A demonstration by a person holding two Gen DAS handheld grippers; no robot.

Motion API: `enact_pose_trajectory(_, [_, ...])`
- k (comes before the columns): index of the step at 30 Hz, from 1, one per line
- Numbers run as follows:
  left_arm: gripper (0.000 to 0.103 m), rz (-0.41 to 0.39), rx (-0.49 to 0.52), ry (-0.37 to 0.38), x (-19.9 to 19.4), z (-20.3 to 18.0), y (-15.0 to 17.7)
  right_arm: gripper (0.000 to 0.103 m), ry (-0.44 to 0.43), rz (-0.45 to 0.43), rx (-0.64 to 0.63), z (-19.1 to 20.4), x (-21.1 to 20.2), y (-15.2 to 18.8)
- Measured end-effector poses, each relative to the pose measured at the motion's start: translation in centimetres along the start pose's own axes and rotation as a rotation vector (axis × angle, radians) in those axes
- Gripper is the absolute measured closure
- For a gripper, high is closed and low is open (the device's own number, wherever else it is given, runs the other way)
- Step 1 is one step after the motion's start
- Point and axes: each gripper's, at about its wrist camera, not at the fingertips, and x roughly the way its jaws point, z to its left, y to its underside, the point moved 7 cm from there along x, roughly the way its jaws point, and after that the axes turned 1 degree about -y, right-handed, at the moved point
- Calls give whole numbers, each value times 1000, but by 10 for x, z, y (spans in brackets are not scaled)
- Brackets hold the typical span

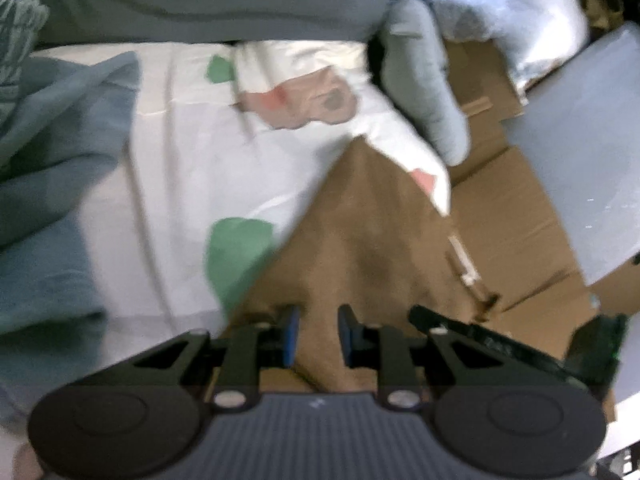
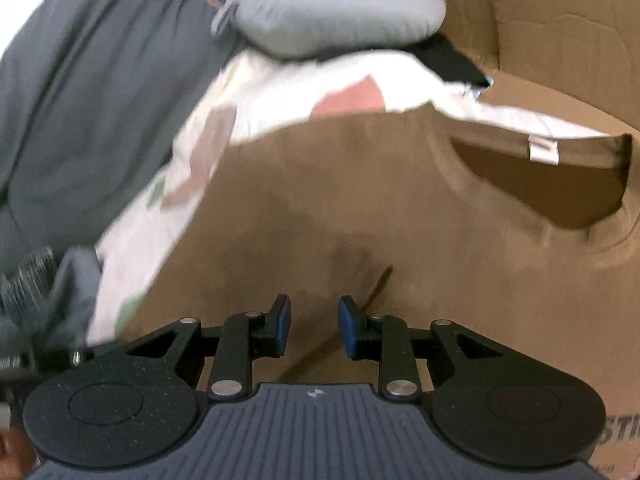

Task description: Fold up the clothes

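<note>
Patterned white sheet [image 1: 192, 152], brown shirt [image 2: 360, 208] (blurred), perhaps cardboard [image 1: 532, 240] beside

Little can be read. In the right wrist view, dark printed capitals "STI" stand on the side of a cardboard box [image 2: 616, 436] at the near right edge; the word is cut off by the frame, and a smaller line under it is too blurred to read. A small white tag [image 2: 541, 148] sewn inside the collar of the brown shirt [image 2: 360, 200] shows no legible print. In the left wrist view, nothing can be read; the whole picture is blurred.
</note>
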Motion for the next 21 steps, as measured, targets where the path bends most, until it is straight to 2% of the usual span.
enact_pose_trajectory(1, [88, 6, -3, -14, -1, 4, 0, 58, 12, 10, -24, 4, 0, 3])
enact_pose_trajectory(2, [88, 8, -10, -23, -2, 6, -2, 55, 25, 18, -51, 7, -1, 6])
enact_pose_trajectory(6, [87, 4, -28, -48, -15, 7, -8, 55, 56, 64, -78, 11, -7, 11])
enact_pose_trajectory(10, [72, 4, -10, -62, -34, -8, -14, 55, 37, 72, -44, 10, -36, 3])
enact_pose_trajectory(13, [54, 23, 29, -87, -48, -23, -20, 52, 13, 87, -49, 12, -63, -6])
enact_pose_trajectory(15, [52, 39, 67, -110, -58, -34, -24, 39, 12, 85, -54, 13, -82, -15])
enact_pose_trajectory(16, [49, 49, 87, -125, -64, -39, -26, 29, 9, 86, -51, 13, -92, -19])
enact_pose_trajectory(17, [44, 59, 104, -136, -70, -45, -27, 24, 8, 85, -47, 13, -103, -23])
enact_pose_trajectory(21, [30, 69, 160, -153, -97, -70, -34, 21, 23, 81, -35, 13, -146, -35])
